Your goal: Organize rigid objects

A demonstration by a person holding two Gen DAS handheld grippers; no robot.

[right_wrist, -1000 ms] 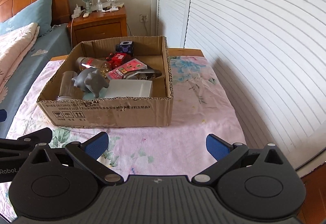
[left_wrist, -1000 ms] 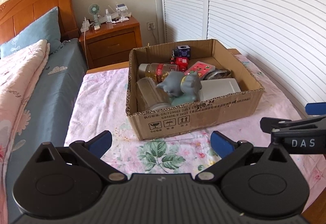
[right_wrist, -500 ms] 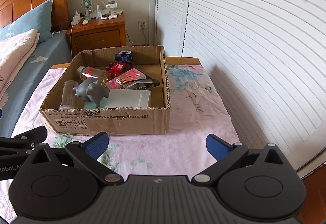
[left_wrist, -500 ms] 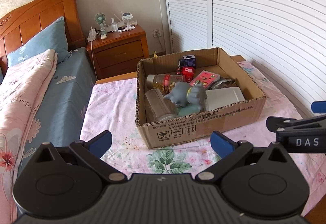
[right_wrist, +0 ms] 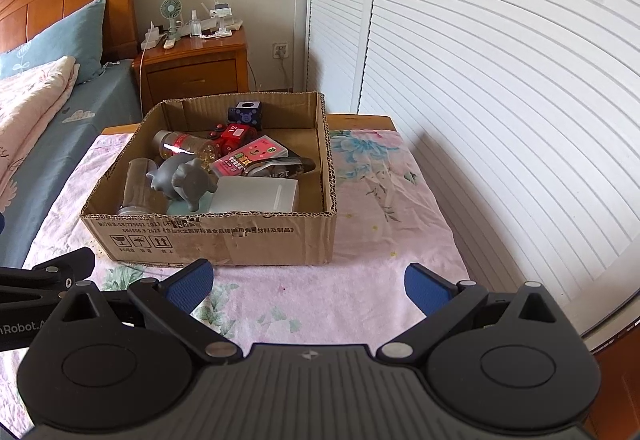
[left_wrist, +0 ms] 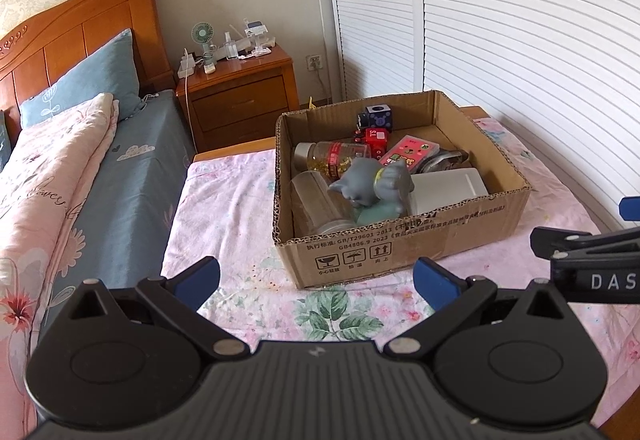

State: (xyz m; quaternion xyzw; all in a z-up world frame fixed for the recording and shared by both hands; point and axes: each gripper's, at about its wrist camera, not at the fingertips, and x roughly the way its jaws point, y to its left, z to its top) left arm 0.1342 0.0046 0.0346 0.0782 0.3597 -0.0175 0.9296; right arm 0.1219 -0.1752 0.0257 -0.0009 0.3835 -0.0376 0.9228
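Observation:
An open cardboard box stands on a table with a pink floral cloth. Inside lie a grey cat figure, a clear jar, a bottle with a red label, a red toy, a blue cube, a pink packet and a white container. My left gripper is open and empty, in front of the box. My right gripper is open and empty, in front of the box's right corner.
A bed with a blue sheet and pink quilt lies to the left. A wooden nightstand with a small fan stands behind. White louvred doors line the right side. The floral cloth lies bare right of the box.
Both grippers have pulled back and risen, so the box looks smaller and farther away. Both stay open and empty. The box and its contents have not moved.

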